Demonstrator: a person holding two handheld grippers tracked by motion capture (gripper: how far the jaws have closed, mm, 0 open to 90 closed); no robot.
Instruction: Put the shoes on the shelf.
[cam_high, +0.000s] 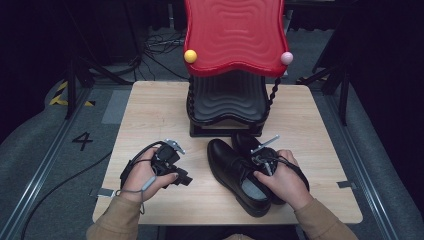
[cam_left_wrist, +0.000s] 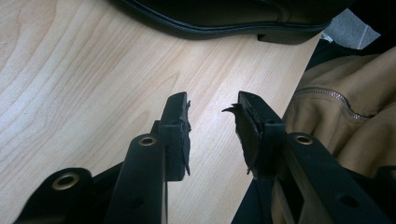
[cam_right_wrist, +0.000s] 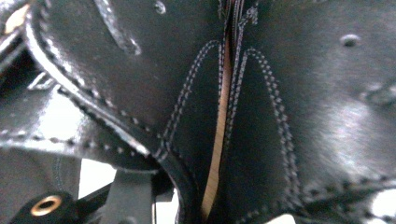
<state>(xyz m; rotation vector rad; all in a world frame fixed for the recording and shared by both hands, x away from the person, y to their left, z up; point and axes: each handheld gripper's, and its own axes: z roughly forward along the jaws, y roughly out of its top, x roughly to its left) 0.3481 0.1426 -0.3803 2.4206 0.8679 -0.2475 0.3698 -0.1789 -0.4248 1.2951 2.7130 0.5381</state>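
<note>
Two black leather shoes stand side by side on the wooden table (cam_high: 150, 115): the nearer shoe (cam_high: 231, 170) and a second shoe (cam_high: 246, 142) behind it on the right. My right gripper (cam_high: 262, 166) is pressed down into the laced top of the nearer shoe, under my right hand. In the right gripper view stitched black leather (cam_right_wrist: 140, 70) hides the jaw tips, so their stance is unclear. My left gripper (cam_high: 185, 179) rests on the table left of the shoes. Its jaws stand apart over bare wood with nothing between them (cam_left_wrist: 212, 109). The shoe's sole (cam_left_wrist: 224, 21) lies just ahead of them.
A stand with a red wavy top shelf (cam_high: 234, 35) and a black lower shelf (cam_high: 227, 97) sits at the table's back middle, close behind the shoes. A yellow ball (cam_high: 190, 56) and a pink ball (cam_high: 286, 58) cap its posts. My tan sleeve (cam_left_wrist: 345, 116) lies by the near edge.
</note>
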